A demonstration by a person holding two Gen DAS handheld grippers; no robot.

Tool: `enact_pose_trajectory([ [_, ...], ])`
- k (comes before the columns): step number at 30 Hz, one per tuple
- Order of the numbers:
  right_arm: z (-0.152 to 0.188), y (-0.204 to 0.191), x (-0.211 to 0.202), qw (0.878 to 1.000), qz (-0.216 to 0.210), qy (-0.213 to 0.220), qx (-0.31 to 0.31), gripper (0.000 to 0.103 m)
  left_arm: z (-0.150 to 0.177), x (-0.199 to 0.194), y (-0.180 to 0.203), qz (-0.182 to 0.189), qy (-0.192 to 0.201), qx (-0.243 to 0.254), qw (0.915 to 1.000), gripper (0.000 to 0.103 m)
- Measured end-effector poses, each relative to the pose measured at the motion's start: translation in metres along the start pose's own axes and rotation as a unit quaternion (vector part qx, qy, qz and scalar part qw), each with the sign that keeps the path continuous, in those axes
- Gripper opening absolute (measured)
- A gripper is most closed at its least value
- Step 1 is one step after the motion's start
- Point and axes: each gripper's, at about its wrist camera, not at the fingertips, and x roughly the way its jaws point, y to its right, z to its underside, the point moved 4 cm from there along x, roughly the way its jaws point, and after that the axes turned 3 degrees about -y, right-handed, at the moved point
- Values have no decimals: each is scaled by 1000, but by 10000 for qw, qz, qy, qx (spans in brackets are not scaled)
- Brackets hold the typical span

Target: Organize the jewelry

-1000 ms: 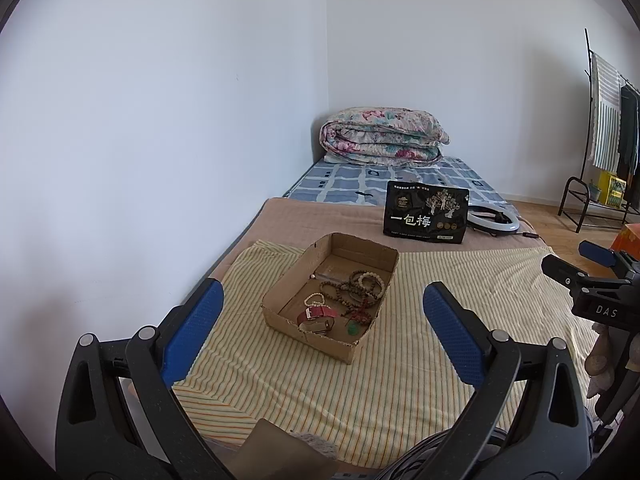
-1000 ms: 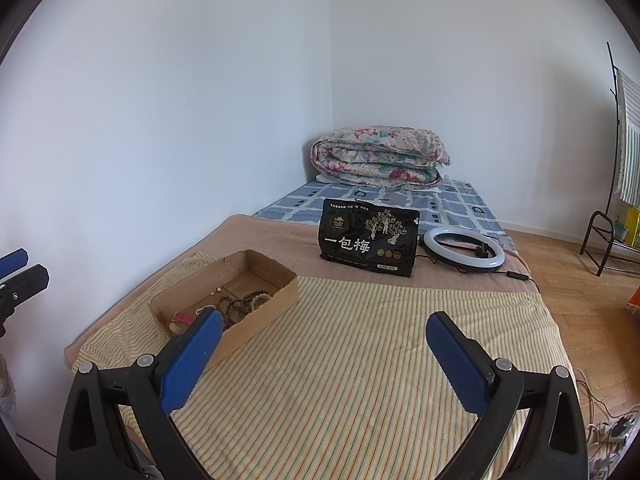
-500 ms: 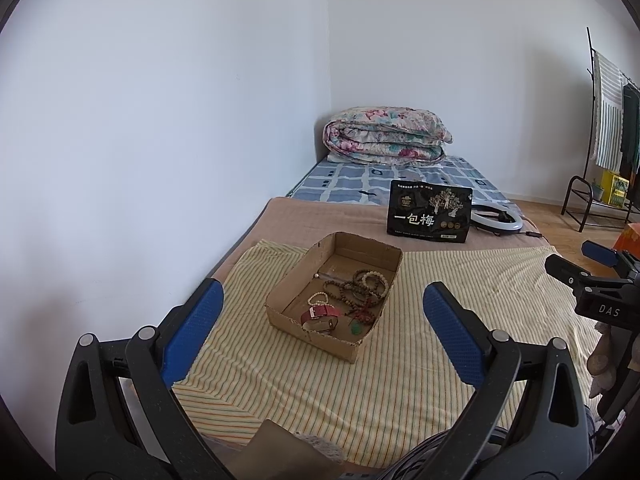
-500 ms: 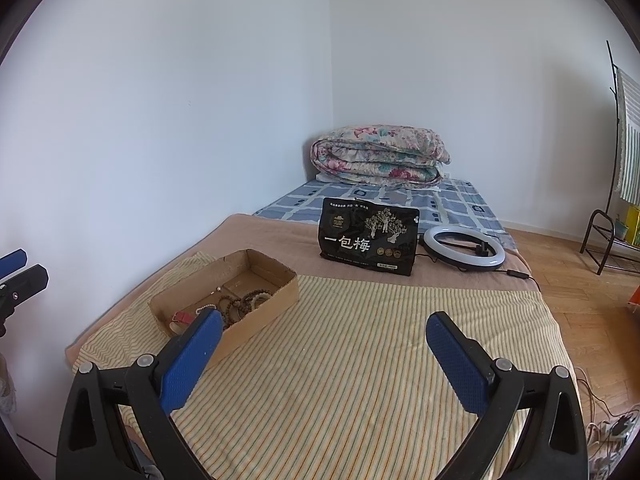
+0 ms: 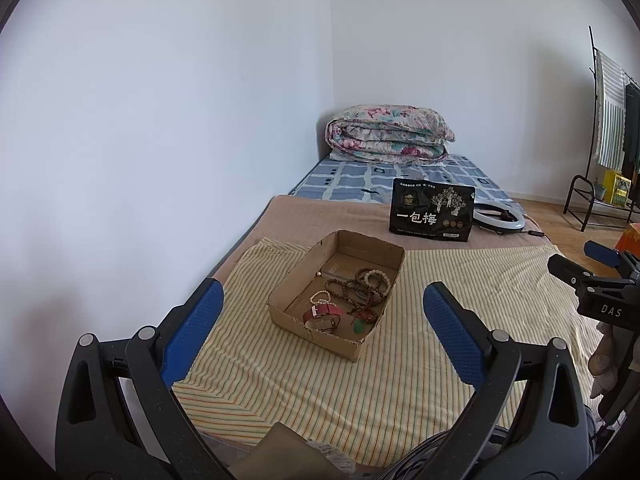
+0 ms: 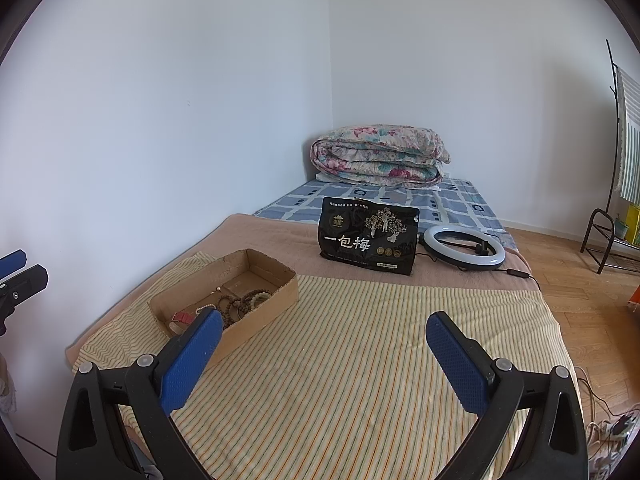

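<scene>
This is a bedroom in a home: a low bed with a blue checked sheet stands in the corner of plain white walls, a folded floral quilt lying at its far end. A clothes rack hung with garments stands on the wooden parquet floor. A ring light lies on the tan blanket.

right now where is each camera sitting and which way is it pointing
Left wrist: on the left claw, held above the near end of the bed, facing the cardboard box; its two blue fingers show, and the right claw at the right edge.
Right wrist: on the right claw, over the striped cloth, box to its left; the left claw shows at the left edge.
Shared: box, black bag, ring light, folded quilt.
</scene>
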Motion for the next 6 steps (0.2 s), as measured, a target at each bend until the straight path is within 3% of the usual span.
enact_pose_trajectory([
  [6,1,3,1,10000,34,-9,19,103,2,-4,2,-46,92,57,9999,102],
])
